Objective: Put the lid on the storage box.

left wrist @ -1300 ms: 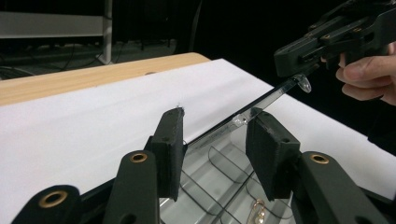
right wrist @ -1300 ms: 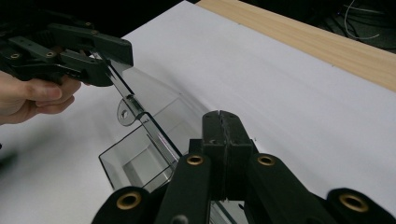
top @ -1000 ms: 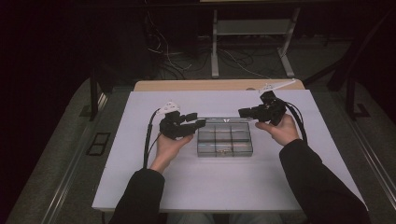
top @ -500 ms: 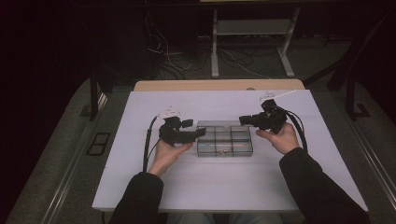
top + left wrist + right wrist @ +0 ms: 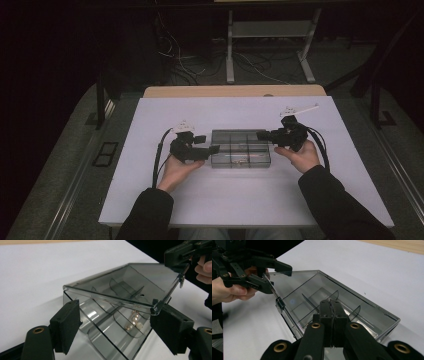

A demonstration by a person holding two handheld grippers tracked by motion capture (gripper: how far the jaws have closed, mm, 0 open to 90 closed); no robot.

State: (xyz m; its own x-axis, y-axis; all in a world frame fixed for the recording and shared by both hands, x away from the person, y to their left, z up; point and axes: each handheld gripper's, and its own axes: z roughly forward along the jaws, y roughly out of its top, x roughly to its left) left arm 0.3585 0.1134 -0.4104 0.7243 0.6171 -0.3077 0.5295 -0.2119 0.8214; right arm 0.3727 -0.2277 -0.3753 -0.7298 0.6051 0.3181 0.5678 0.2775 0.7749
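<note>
the clear divided box [image 5: 240,148] lies mid-surface [image 5: 150,195], long axis running straight between the hands. left tongs [image 5: 116,327] gape open round its near end under the raised lid [image 5: 120,287]; right tongs [image 5: 333,315] pinched shut on the opposite edge.

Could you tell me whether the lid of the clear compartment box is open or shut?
Partly open: the lid is tilted up off the box, leaving a wedge-shaped gap along one side.
</note>
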